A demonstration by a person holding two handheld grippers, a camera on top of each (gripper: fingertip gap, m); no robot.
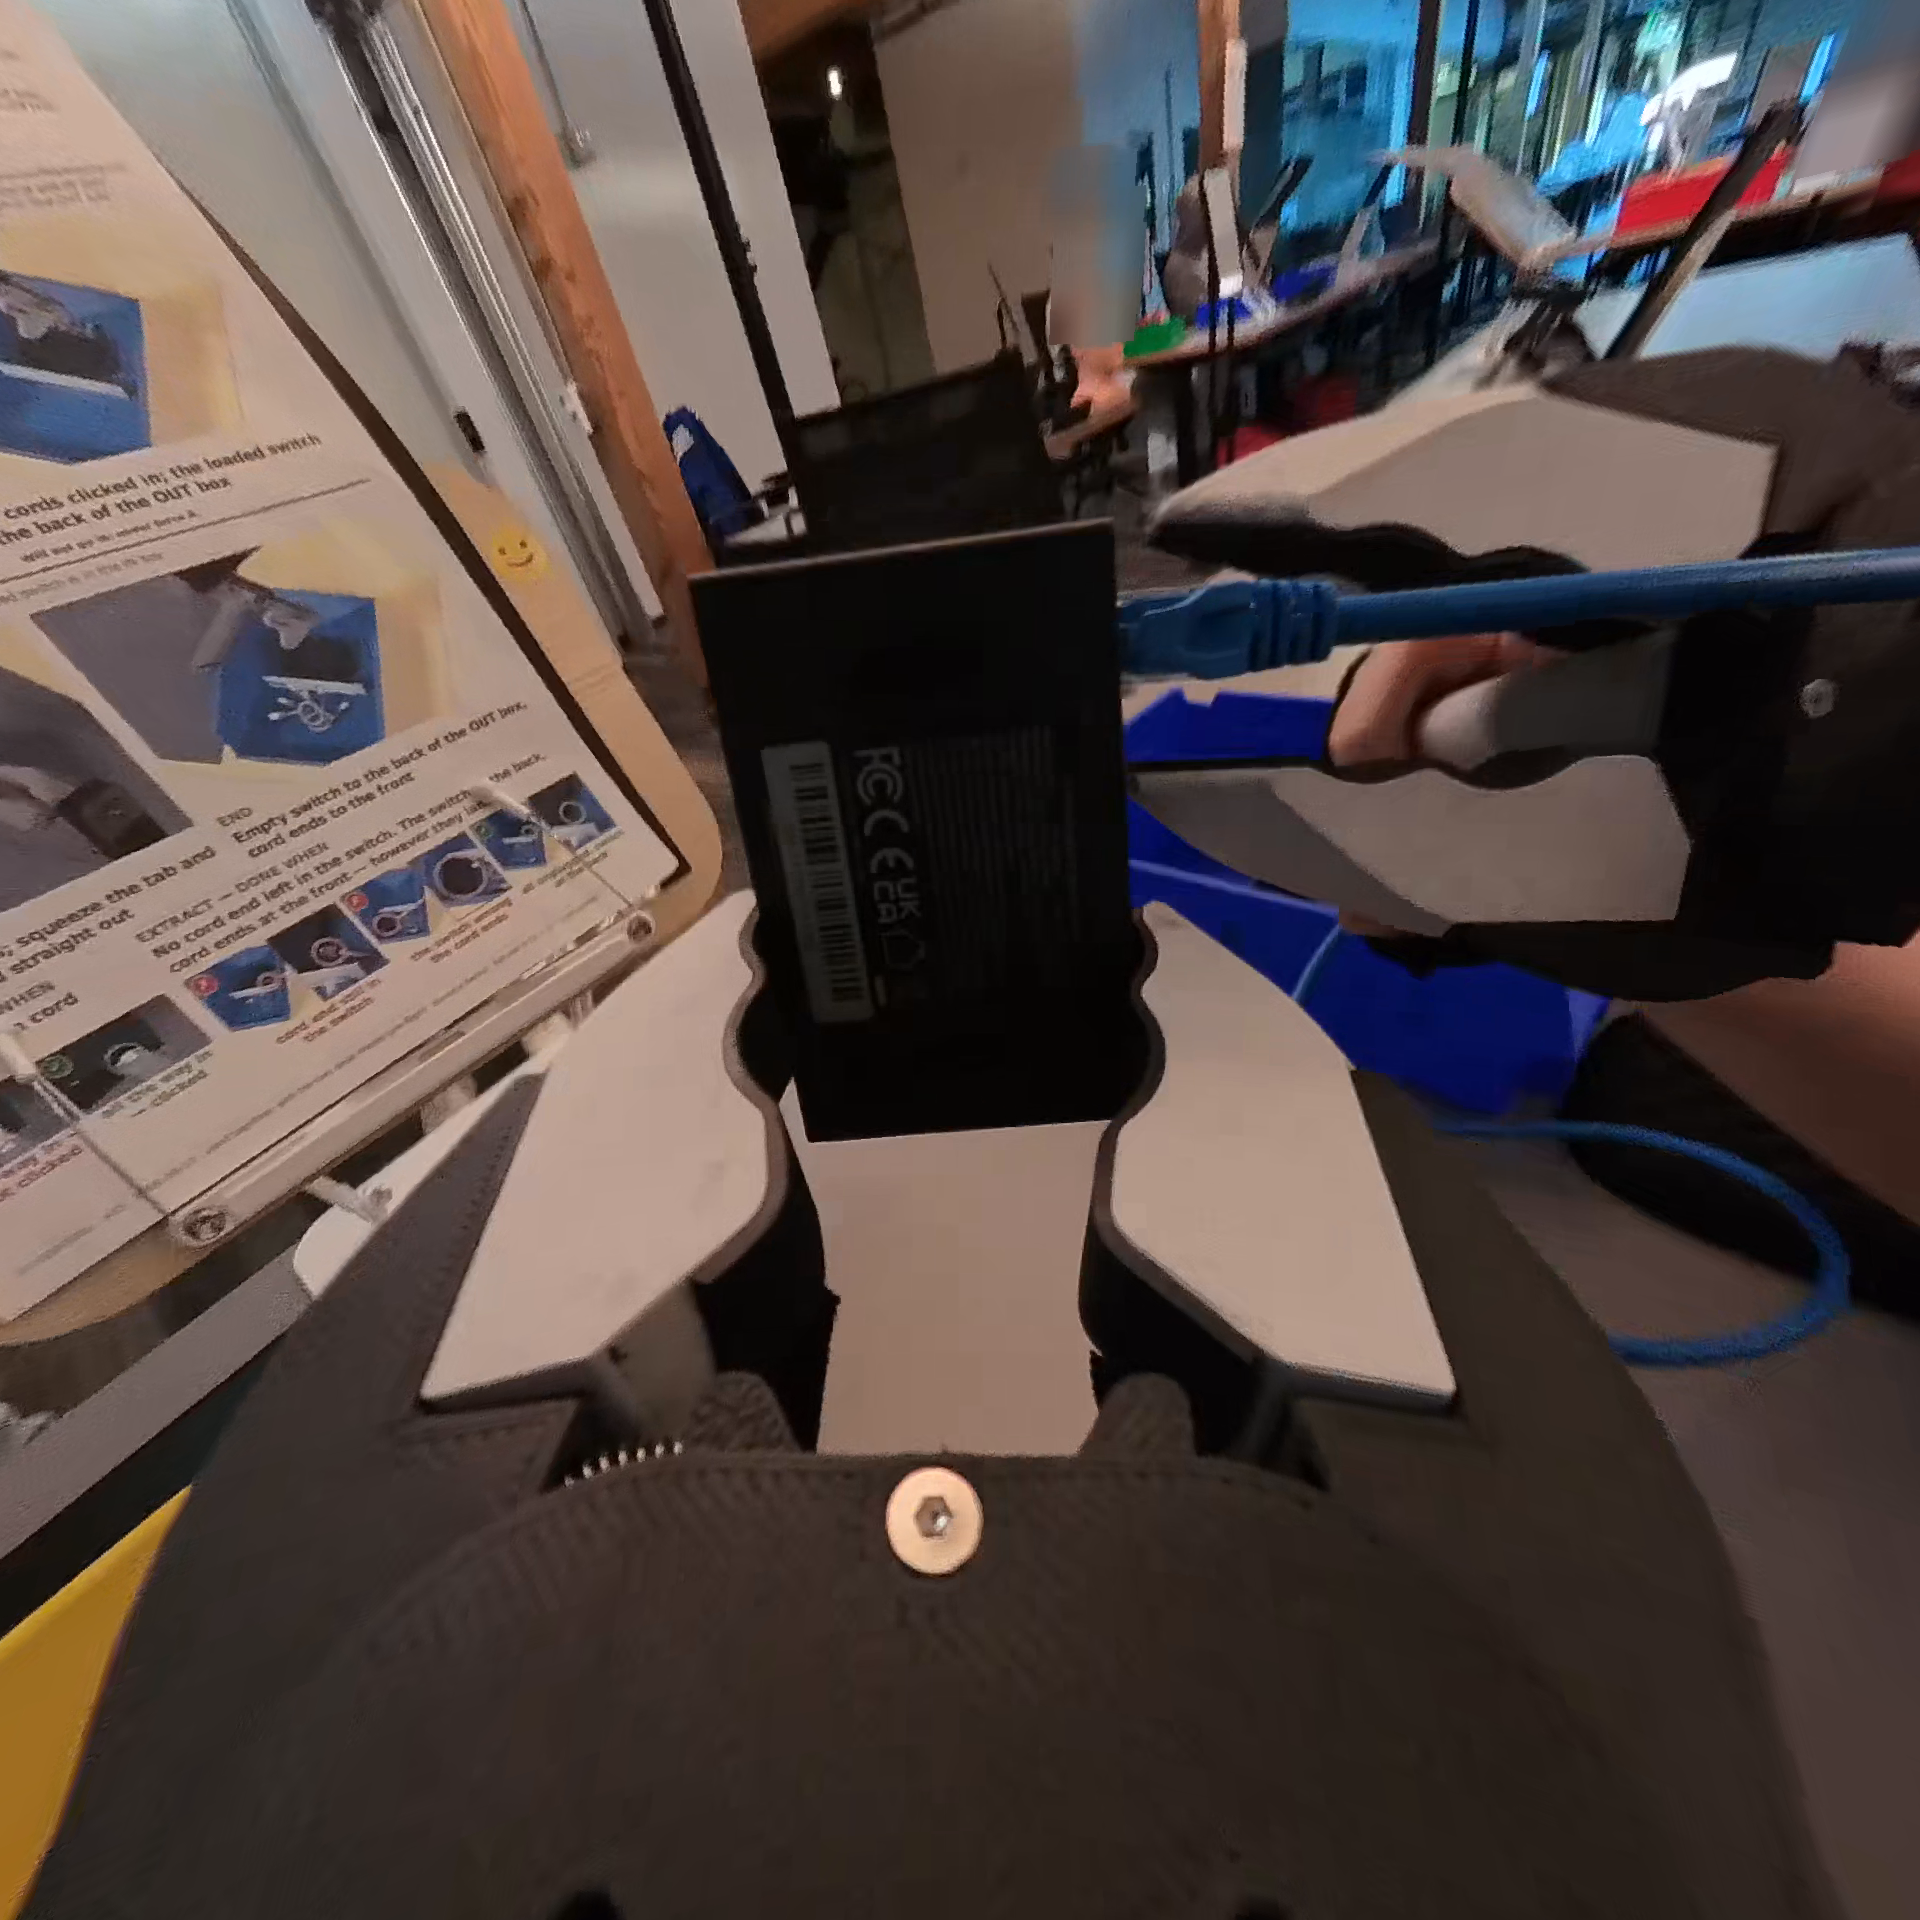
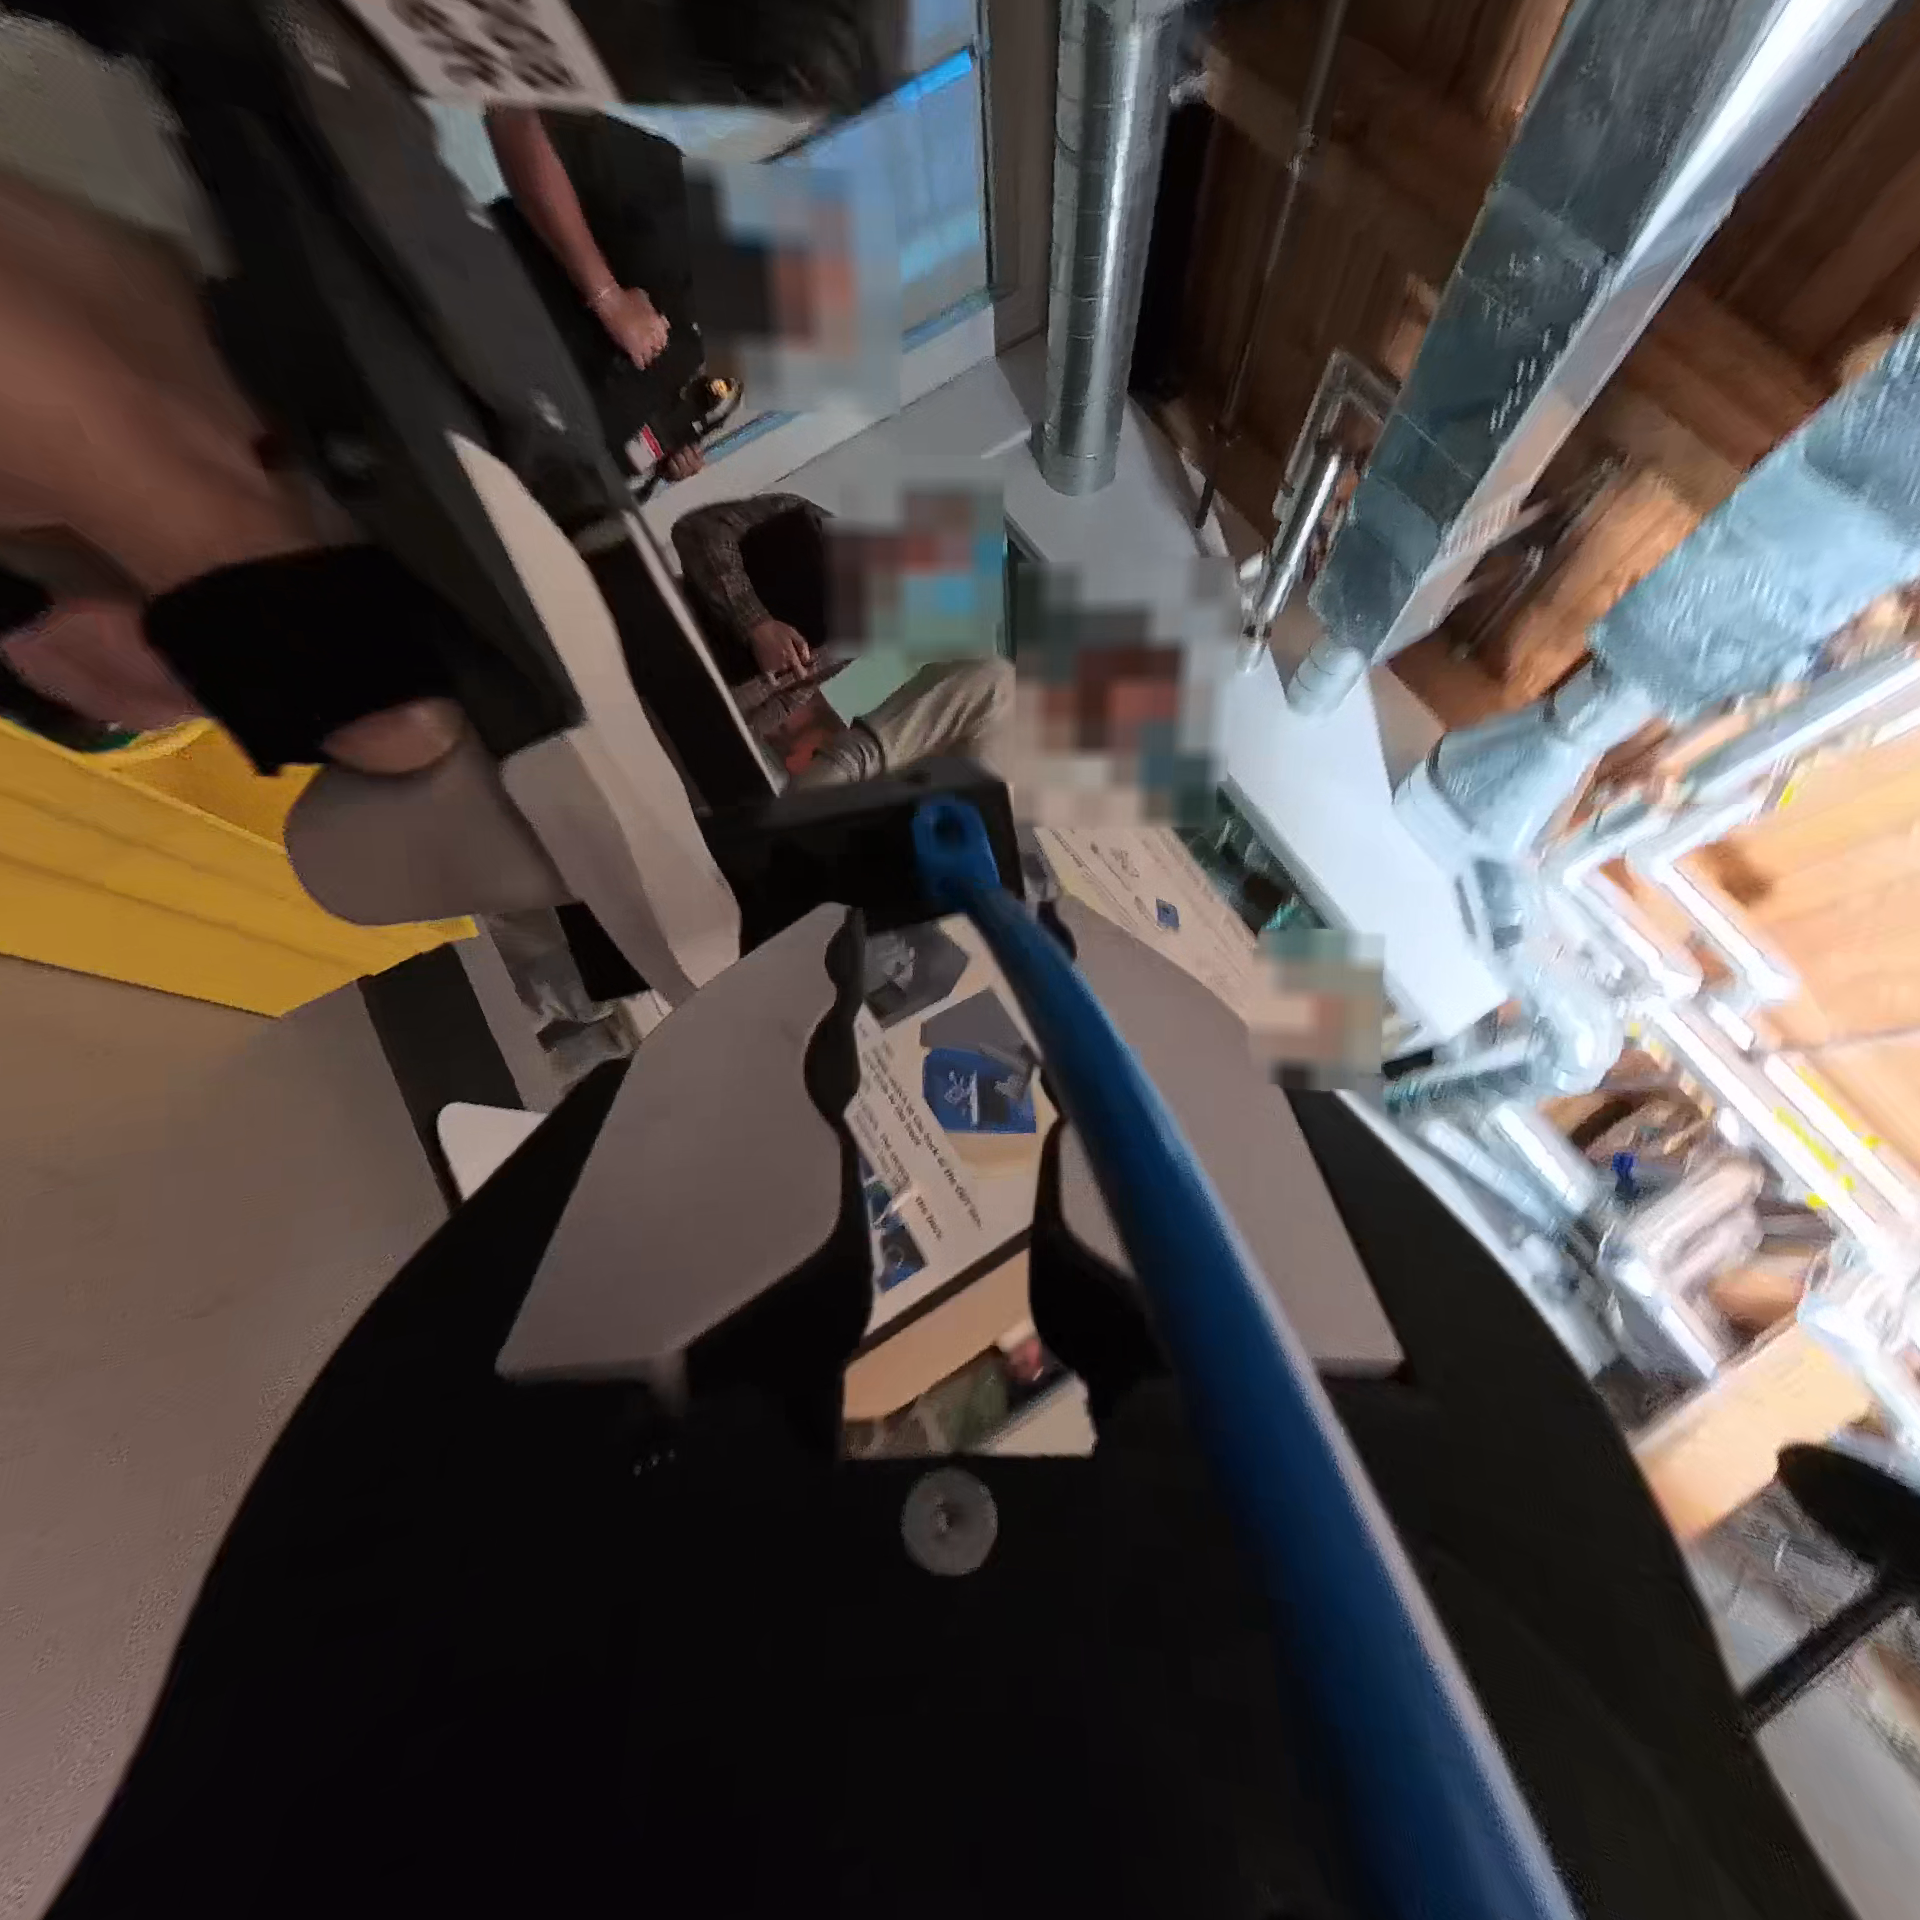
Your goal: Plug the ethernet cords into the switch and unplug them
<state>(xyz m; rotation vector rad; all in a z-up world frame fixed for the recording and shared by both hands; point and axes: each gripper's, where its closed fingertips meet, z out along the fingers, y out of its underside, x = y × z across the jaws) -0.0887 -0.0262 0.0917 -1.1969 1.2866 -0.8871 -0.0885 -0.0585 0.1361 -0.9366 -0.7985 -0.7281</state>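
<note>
My left gripper [image 1: 945, 997] is shut on the black switch [image 1: 914, 810] and holds it upright off the table, with its labelled underside towards the camera. The right gripper [image 1: 1158, 655] comes in from the right. A blue ethernet cord [image 1: 1558, 592] runs between its parted fingers, and the cord's plug [image 1: 1205, 634] meets the switch's right edge. In the right wrist view the gripper [image 2: 951, 956] is open. The cord [image 2: 1143, 1195] lies along its right finger and ends at the switch [image 2: 852, 842]. I cannot tell how deep the plug sits.
An instruction board [image 1: 312, 779] leans at the left. A blue bin [image 1: 1351, 987] sits behind the switch, with a loop of blue cord [image 1: 1766, 1278] on the table at the right. A yellow bin [image 2: 156, 862] stands by the left hand. People sit in the background.
</note>
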